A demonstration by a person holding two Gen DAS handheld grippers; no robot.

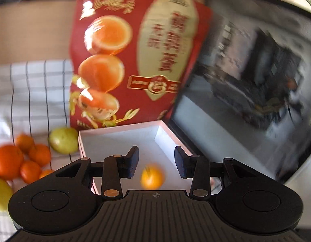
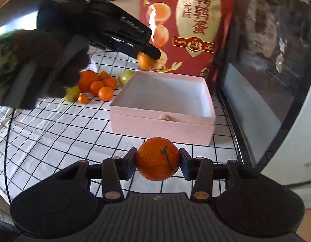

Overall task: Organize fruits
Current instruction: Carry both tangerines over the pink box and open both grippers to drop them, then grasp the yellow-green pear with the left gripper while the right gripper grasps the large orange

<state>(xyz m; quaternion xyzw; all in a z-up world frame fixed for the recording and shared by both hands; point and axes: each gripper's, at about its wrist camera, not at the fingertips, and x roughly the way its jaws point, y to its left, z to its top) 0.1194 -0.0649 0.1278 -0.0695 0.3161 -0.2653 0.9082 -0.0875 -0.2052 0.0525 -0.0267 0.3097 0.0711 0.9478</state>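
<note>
Right wrist: right gripper [image 2: 157, 164] jaws clenched on a mandarin [image 2: 157, 162], short of the pink box [image 2: 163, 121].
Left wrist: left gripper [image 1: 156, 162] jaws released; small orange fruit [image 1: 151, 176] blurred over the box floor.
Risk: a bouncing fruit could clear the low wall.

A white tablecloth [image 2: 54, 133] with a thin black grid covers the tabletop. At its far edge a tall red snack bag [image 2: 187, 26] stands upright. Just right of the bag, a dark glossy screen [image 2: 262, 64] in a pale frame reflects a dim room. Daylight enters left of the bag.
</note>
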